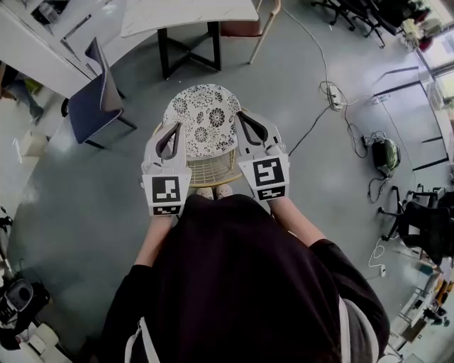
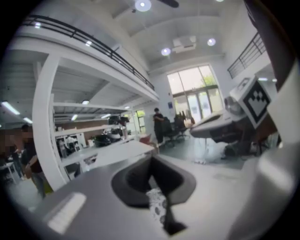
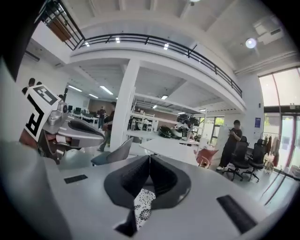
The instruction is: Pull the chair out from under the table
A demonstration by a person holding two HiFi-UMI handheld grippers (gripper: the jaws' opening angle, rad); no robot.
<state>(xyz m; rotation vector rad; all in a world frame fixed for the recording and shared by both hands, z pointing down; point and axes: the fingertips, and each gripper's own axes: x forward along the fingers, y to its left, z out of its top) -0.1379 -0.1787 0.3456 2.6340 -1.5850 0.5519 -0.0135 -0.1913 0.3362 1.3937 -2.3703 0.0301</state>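
The chair stands on the grey floor just in front of me, apart from the white table point(image 1: 188, 10). Its round floral seat point(image 1: 202, 117) faces up and its woven cream backrest point(image 1: 209, 170) is nearest my feet. My left gripper point(image 1: 170, 135) hovers over the seat's left edge and my right gripper point(image 1: 248, 122) over its right edge. Both point forward with their jaws shut and nothing between them. A sliver of the floral seat point(image 2: 157, 204) shows below the closed left gripper point(image 2: 151, 176). The same pattern point(image 3: 142, 206) shows below the closed right gripper point(image 3: 149, 171).
A blue chair point(image 1: 96, 99) stands to the left and a brown-seated chair point(image 1: 245, 28) sits by the table's far side. Cables and a power strip point(image 1: 333, 96) trail across the floor on the right. A black office chair point(image 1: 418, 227) is at the far right. A person point(image 3: 232, 143) stands in the distance.
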